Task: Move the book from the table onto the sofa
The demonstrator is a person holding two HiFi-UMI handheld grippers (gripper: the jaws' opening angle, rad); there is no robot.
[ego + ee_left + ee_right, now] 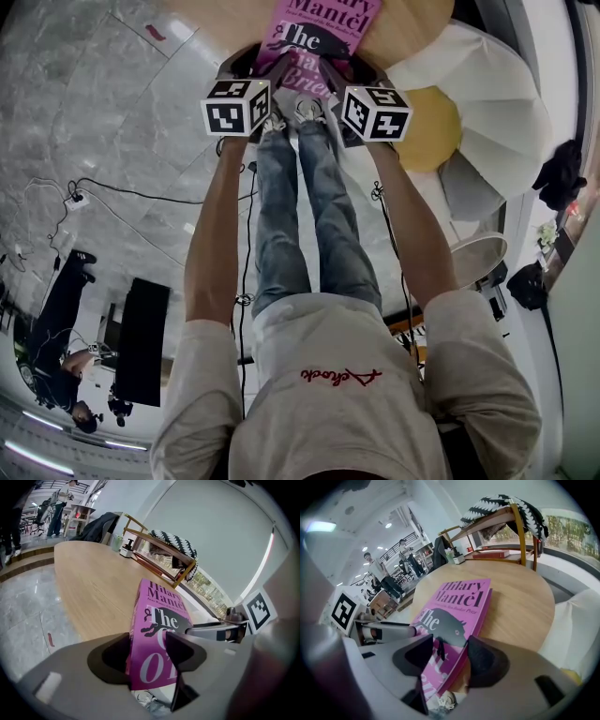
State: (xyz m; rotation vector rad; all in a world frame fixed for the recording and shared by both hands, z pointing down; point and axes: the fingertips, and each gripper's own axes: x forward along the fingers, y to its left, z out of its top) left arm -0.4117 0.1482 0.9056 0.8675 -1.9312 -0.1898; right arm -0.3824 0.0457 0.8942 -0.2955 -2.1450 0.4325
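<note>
Black jaws of the left gripper filled the bottom of its own view, standing wide apart around the near left corner of the thick pink book with black lettering. The left jaw sat just beside the page edge and the right jaw lay over the cover, neither clamping it. Mirroring this, the right gripper had its jaws apart too, the left one over the cover and the right one just outside the book's right edge, so the near right corner ran between them unsqueezed. That book lay flat, cover up, on the light wooden round tabletop, its near end jutting past the rim above the person's white sneakers and blue jeans. At the far side of the tabletop stood a wooden rack draped with a black-and-white zigzag blanket. Beyond the tabletop's right rim, in the head view, were a white pleated upholstered seat and a yellow cushion; grey marble floor spread to the left.
</note>
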